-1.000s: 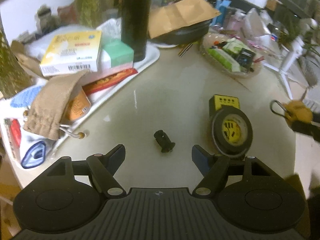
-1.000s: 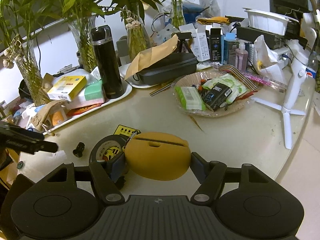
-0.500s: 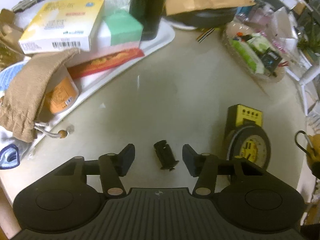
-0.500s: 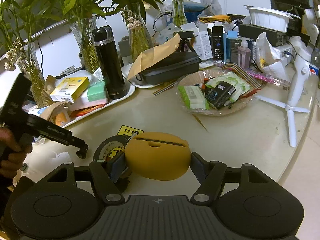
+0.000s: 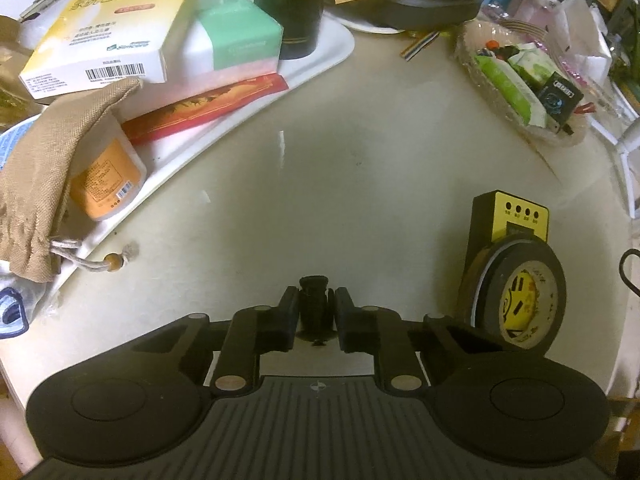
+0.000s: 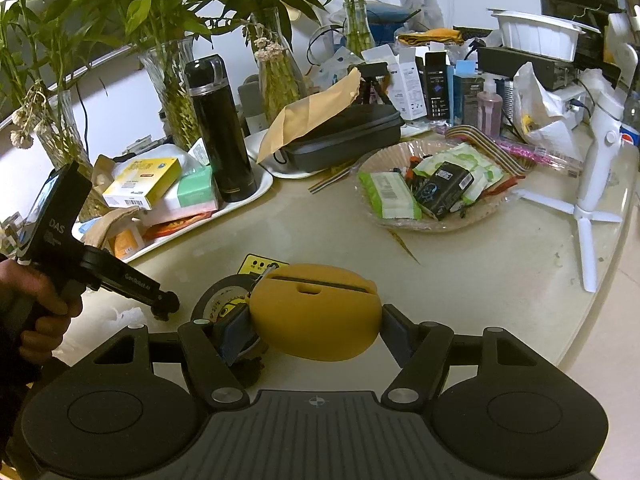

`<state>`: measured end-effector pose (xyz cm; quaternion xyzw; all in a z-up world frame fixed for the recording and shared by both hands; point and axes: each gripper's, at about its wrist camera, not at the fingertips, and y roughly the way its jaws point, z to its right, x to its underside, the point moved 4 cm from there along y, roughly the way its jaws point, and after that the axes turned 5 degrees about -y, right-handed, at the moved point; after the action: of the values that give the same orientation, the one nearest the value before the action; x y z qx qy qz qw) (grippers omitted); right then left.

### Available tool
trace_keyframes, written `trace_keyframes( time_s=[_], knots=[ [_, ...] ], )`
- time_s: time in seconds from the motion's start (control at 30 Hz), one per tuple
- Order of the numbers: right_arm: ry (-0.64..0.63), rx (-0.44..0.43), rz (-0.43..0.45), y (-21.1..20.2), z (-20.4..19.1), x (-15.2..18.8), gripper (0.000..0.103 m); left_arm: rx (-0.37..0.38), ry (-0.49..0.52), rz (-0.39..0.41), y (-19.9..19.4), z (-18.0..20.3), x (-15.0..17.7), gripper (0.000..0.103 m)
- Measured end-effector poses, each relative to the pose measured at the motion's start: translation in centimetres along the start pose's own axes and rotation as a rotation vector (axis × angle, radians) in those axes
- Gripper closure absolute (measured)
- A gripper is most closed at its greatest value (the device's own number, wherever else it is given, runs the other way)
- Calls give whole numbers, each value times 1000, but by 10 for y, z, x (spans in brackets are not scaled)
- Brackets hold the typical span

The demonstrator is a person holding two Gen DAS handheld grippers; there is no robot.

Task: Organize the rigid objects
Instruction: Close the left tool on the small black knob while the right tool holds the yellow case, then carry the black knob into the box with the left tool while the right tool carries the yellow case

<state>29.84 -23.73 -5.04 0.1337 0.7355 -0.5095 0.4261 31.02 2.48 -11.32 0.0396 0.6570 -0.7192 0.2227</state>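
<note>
My left gripper (image 5: 316,308) is shut on a small black plastic knob (image 5: 315,304) that rests on the beige table (image 5: 340,160). In the right wrist view the left gripper (image 6: 164,304) is low on the table at the left. My right gripper (image 6: 316,320) is shut on a mustard-yellow rounded case (image 6: 316,312) and holds it above the table's near edge. A roll of black tape (image 5: 520,292) with a yellow core lies on a yellow-and-black device (image 5: 508,220), right of the left gripper; the roll also shows in the right wrist view (image 6: 220,304).
A white tray (image 5: 320,60) at the left holds a black flask (image 6: 220,132), a yellow box (image 5: 108,36), a green pack and a burlap pouch (image 5: 48,160). A wicker dish of packets (image 6: 432,188), a black case under an envelope (image 6: 348,132) and a white tripod (image 6: 592,168) stand farther back.
My left gripper has moved forward over the black knob and its jaws have closed on it. My right gripper still holds the yellow case in place.
</note>
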Motion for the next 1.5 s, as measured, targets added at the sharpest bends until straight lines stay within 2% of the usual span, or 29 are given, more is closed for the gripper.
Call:
trace_keyframes(
  time_s=[0.27, 0.67, 1.03, 1.5],
  knots=[
    [2, -1, -5, 0, -2, 1, 31, 54, -7, -1, -5, -5, 5, 84],
    [28, -18, 14, -7, -3, 1, 31, 91, -10, 66, -44, -10, 15, 84],
    [57, -29, 24, -28, -9, 11, 31, 134, 58, 157, -87, 0, 32, 84],
    [19, -73, 33, -62, -46, 20, 31, 184, 109, 219, -142, -3, 70, 84]
  ],
)
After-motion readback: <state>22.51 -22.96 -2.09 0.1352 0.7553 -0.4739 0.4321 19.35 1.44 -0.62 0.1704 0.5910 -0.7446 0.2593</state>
